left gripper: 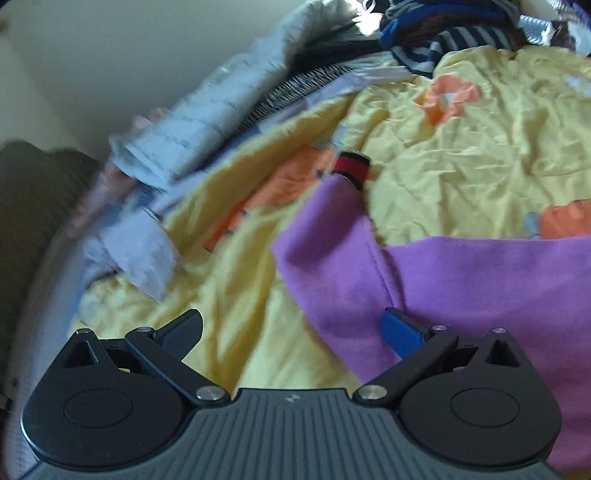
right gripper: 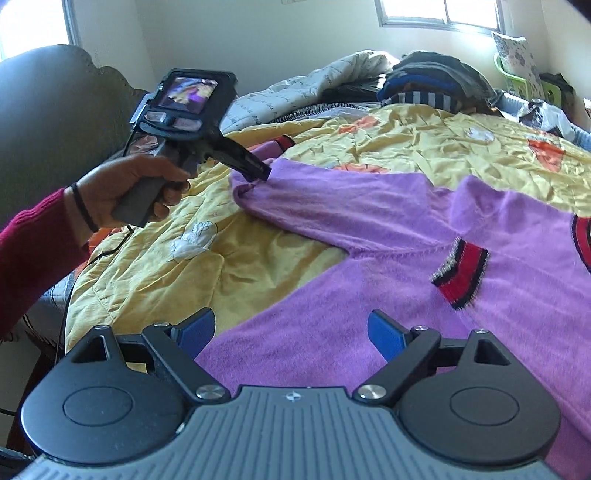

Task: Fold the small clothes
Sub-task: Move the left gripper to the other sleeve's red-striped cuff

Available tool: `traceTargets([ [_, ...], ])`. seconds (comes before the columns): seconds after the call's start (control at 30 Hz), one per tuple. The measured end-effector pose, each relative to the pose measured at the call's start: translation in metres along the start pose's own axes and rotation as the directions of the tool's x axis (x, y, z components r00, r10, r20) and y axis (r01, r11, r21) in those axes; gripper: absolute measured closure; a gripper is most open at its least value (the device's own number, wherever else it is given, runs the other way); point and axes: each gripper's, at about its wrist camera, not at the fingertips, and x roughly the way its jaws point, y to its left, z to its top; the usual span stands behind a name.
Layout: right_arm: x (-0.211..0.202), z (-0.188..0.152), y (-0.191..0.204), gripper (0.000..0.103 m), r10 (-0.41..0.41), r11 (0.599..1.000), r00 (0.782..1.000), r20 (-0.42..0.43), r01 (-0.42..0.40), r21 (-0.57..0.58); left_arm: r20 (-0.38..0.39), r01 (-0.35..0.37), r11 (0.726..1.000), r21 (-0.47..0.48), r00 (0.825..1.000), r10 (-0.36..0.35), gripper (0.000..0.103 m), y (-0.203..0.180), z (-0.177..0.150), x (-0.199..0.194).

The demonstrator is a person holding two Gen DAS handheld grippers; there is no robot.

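Note:
A small purple sweater with red, black-edged cuffs lies spread on a yellow quilt. My left gripper is open, low over the sweater's left sleeve, whose red cuff lies farther ahead. The right wrist view shows the left gripper touching that sleeve at its fingertips. My right gripper is open, hovering over the sweater's lower body with the fabric between its fingers.
The yellow quilt with orange patches covers the bed. A heap of grey, striped and dark clothes lies along the far side. A grey-green headboard stands at the left. A window is behind.

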Motion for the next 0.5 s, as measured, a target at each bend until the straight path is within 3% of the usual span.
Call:
traceTargets([
  [0.03,-0.001,-0.001,-0.002,0.015,-0.001,1.0,1.0,-0.001,0.001,0.009,-0.002,-0.032,0.999,-0.008,0.999,0.032,0.0,0.0,0.001,0.001],
  [0.1,-0.003,-0.002,-0.005,0.015,-0.001,1.0,1.0,0.001,0.001,0.025,-0.035,-0.012,0.997,-0.07,0.999,0.01,0.0,0.011,0.002,0.004],
  [0.17,-0.005,-0.004,-0.008,0.015,-0.006,0.999,1.0,0.008,0.005,0.035,-0.023,0.131,0.974,-0.185,0.99,-0.138,0.0,0.036,0.0,-0.006],
  [0.23,-0.005,-0.005,-0.011,0.015,0.006,0.999,1.0,0.011,-0.006,0.054,0.027,0.286,0.921,-0.265,0.957,-0.289,0.0,0.054,-0.002,-0.013],
  [0.27,-0.004,-0.005,-0.013,0.015,0.01,0.997,1.0,0.009,-0.011,0.07,0.016,0.312,0.907,-0.283,0.947,-0.32,0.0,0.056,-0.001,-0.011],
  [0.3,-0.002,-0.005,-0.015,0.015,0.015,0.996,1.0,0.006,-0.015,0.084,-0.005,0.314,0.907,-0.281,0.945,-0.328,0.0,0.053,0.001,-0.007],
  [0.4,0.0,-0.005,-0.014,0.015,0.006,0.995,1.0,0.011,-0.007,0.1,-0.094,0.238,0.952,-0.195,0.961,-0.259,0.0,0.03,0.002,0.013],
  [0.43,-0.002,-0.005,-0.012,0.015,0.008,0.995,1.0,0.017,-0.009,0.096,-0.061,0.243,0.949,-0.203,0.964,-0.26,0.0,0.029,-0.001,0.015],
  [0.5,-0.005,-0.005,-0.011,0.015,0.011,0.996,1.0,0.023,-0.013,0.086,-0.059,0.16,0.958,-0.239,0.982,-0.179,0.0,0.036,-0.002,0.018],
])
